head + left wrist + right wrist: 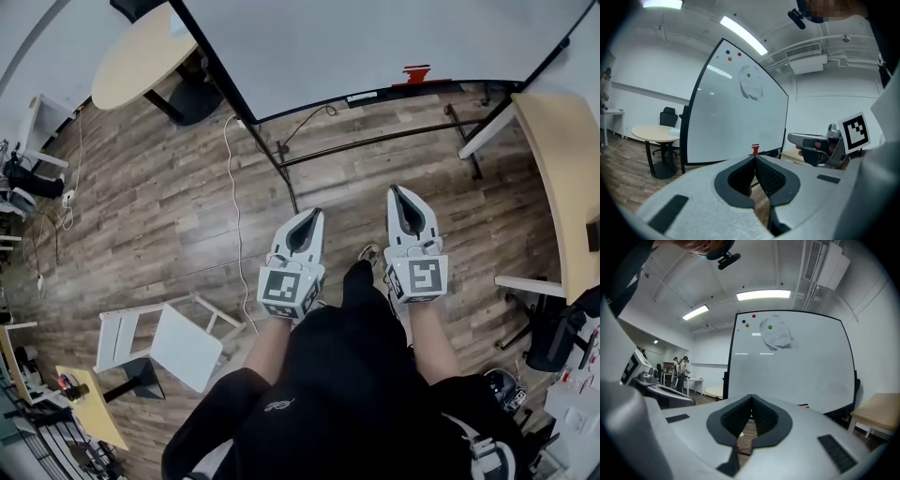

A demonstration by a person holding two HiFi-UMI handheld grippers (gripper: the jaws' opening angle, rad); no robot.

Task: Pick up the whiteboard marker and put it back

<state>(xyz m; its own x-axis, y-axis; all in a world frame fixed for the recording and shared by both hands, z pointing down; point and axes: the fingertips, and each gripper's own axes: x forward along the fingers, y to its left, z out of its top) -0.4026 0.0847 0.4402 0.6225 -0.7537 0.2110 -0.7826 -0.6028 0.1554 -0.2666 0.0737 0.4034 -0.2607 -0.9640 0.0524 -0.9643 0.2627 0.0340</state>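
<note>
The left gripper (pixel 312 216) and right gripper (pixel 397 192) are both clenched on nothing. Well ahead, on the whiteboard's (pixel 375 37) tray, sits a red item (pixel 415 73), likely the marker. It lies almost straight beyond the right gripper, the nearer one. Its long axis is unclear.

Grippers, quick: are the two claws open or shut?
Left grey two-jaw gripper: shut, holding nothing.
Right grey two-jaw gripper: shut, holding nothing.

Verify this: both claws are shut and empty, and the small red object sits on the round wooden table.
Wrong place. The left claw and right claw are shut and empty, but the small red object sits on the bottom ledge of the white whiteboard, as the head view shows.
</note>
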